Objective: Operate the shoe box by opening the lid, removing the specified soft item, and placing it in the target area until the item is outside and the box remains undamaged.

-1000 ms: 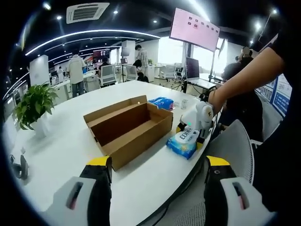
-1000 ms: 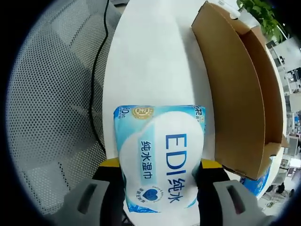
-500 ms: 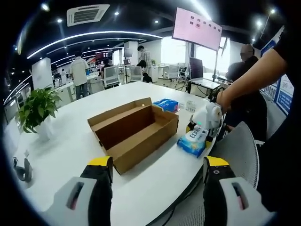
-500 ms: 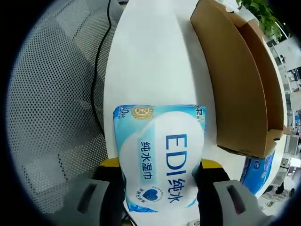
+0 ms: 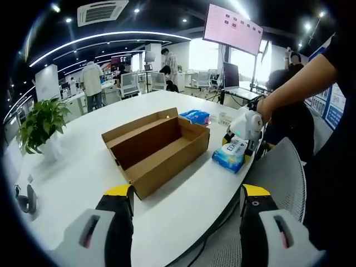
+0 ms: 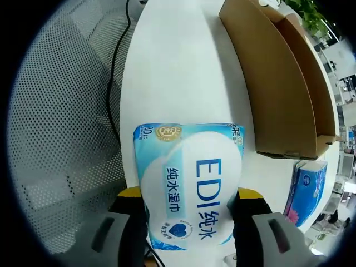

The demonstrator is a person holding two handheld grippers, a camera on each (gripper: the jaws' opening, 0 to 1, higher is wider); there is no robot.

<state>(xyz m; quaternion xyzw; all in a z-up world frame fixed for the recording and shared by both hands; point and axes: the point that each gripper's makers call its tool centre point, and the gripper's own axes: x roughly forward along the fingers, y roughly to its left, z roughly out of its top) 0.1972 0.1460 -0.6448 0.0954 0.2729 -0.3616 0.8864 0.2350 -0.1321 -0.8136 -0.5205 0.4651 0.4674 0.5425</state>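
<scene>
In the left gripper view, a potted plant (image 5: 40, 125) is seen at the far left of the white table (image 5: 72, 167), and the open cardboard shoe box (image 5: 156, 149) lies near the table's middle, its long axis running from the near left toward the far right, its inside bare. The left gripper (image 5: 186, 222) is held wide apart above the near table edge, with nothing between its yellow-tipped jaws. Beyond the box a second blue pack (image 5: 195, 117) is seen lying flat on the table. To the right of the box, the right gripper (image 5: 238, 146) is seen clamped on one wet wipes pack (image 5: 230, 156), which is outside the box and low over the table edge; whether it touches the table cannot be told. One mesh chair (image 5: 278, 167) stands at the right. In the right gripper view, the mesh chair (image 6: 61, 111) is at the left, the wet wipes pack (image 6: 189, 186) is gripped between the jaws with its long axis along them, and the shoe box (image 6: 278, 83) side wall stands to the right, the blue pack (image 6: 306, 192) beyond it. Two packs and one box are counted.
</scene>
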